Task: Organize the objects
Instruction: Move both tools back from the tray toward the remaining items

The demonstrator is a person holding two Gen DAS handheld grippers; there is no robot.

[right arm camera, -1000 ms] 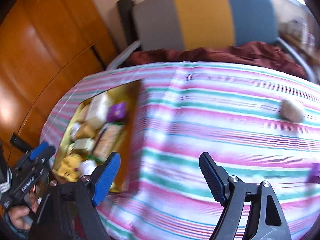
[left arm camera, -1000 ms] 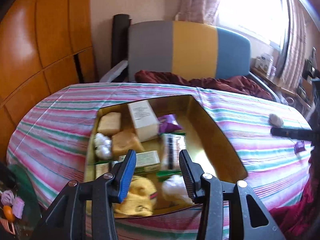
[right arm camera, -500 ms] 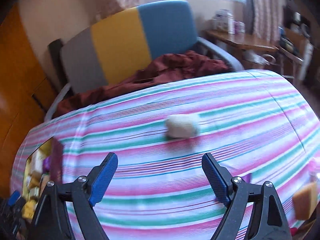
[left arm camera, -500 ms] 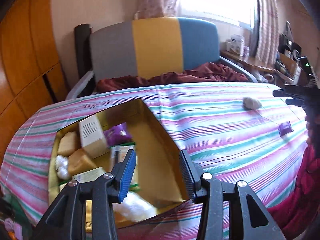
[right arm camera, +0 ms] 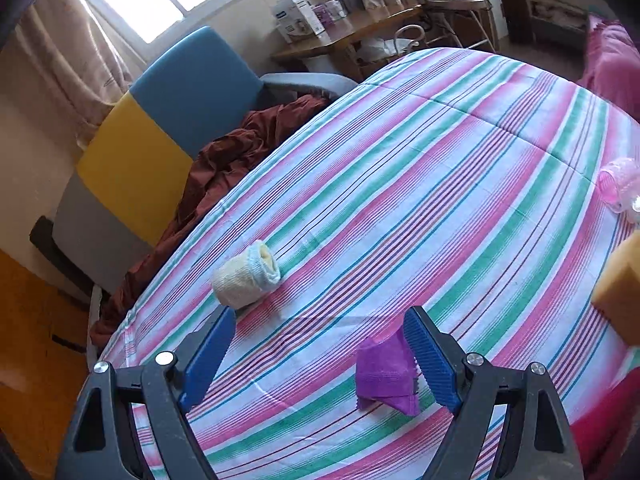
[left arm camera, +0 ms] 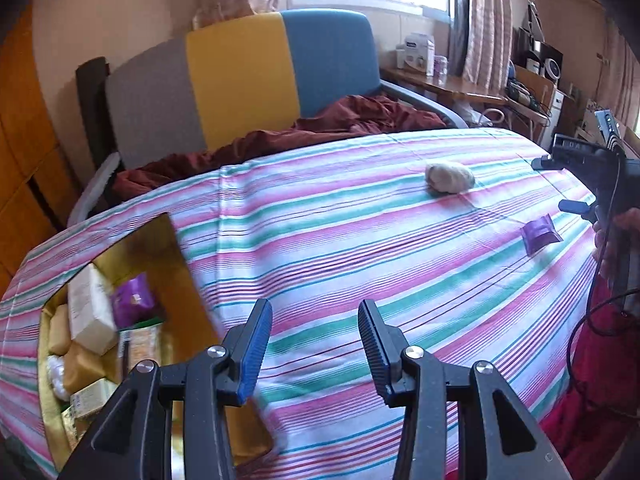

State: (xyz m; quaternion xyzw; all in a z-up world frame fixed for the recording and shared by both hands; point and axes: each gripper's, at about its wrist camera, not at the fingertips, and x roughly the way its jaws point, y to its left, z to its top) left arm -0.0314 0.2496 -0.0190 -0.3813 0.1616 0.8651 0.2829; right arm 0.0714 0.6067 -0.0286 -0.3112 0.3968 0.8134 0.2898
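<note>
A gold box (left arm camera: 176, 276) with several packets and sponges inside sits at the table's left. A rolled cream sock (left arm camera: 450, 177) and a purple packet (left arm camera: 541, 234) lie on the striped cloth to the right. My left gripper (left arm camera: 315, 350) is open and empty, just right of the box. My right gripper (right arm camera: 320, 354) is open over the cloth; the purple packet (right arm camera: 386, 376) lies beside its right finger and the sock (right arm camera: 246, 276) just beyond its left finger. The right gripper's body shows at the left wrist view's right edge (left arm camera: 600, 168).
A tan sponge (right arm camera: 620, 292) and a pink plastic item (right arm camera: 620, 190) lie at the table's right edge. A grey, yellow and blue chair (left arm camera: 240, 80) with a dark red cloth (left arm camera: 340, 120) stands behind the table. A cluttered desk (right arm camera: 348, 28) is beyond.
Both grippers have swung right. The left one has left the box and now looks over the bare cloth. The right one has come down close to the sock and purple packet.
</note>
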